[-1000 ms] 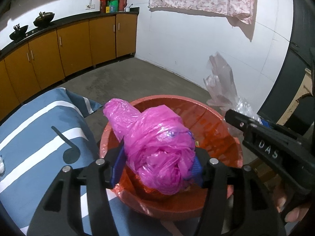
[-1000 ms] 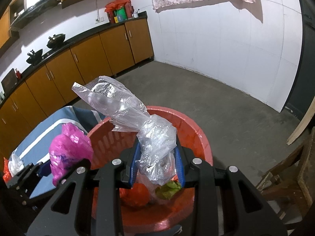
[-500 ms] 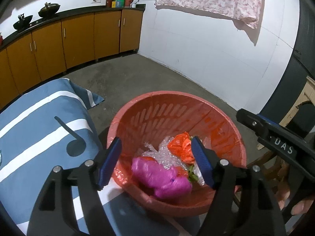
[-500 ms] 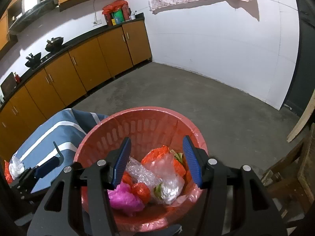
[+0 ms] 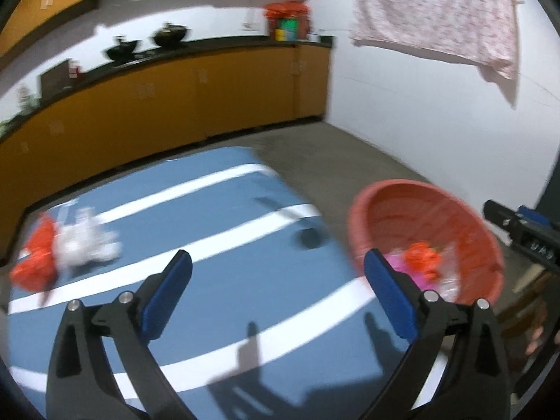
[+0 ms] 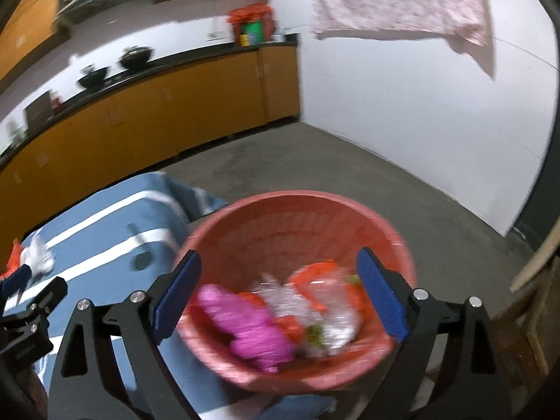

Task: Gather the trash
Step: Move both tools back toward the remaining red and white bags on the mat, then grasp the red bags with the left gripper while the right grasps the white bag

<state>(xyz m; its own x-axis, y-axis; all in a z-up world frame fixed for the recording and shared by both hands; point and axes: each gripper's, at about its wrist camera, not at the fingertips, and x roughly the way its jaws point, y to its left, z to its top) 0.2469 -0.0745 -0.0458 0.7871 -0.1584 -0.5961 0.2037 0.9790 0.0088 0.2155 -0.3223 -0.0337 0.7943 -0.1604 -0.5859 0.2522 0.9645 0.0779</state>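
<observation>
A red plastic basket (image 6: 280, 210) stands beside the blue striped cloth (image 5: 196, 231); it also shows in the left wrist view (image 5: 395, 199). Inside lie a pink bag (image 6: 248, 329), clear plastic (image 6: 332, 315) and orange scraps (image 6: 311, 273). My right gripper (image 6: 278, 297) is open and empty above the basket. My left gripper (image 5: 276, 294) is open and empty over the cloth, left of the basket. A white plastic wad (image 5: 84, 245) and an orange bag (image 5: 35, 262) lie at the cloth's left end.
Orange kitchen cabinets (image 5: 157, 105) with a black counter run along the back. A white wall (image 6: 402, 105) carries a hanging flowered cloth (image 6: 402, 3). Grey floor (image 6: 315, 164) lies beyond the basket. Wooden furniture (image 6: 535, 315) stands at the right.
Both grippers opened and dropped the pink bag and the clear plastic into the basket. The left gripper has since swung left over the cloth; the right has drawn back a little.
</observation>
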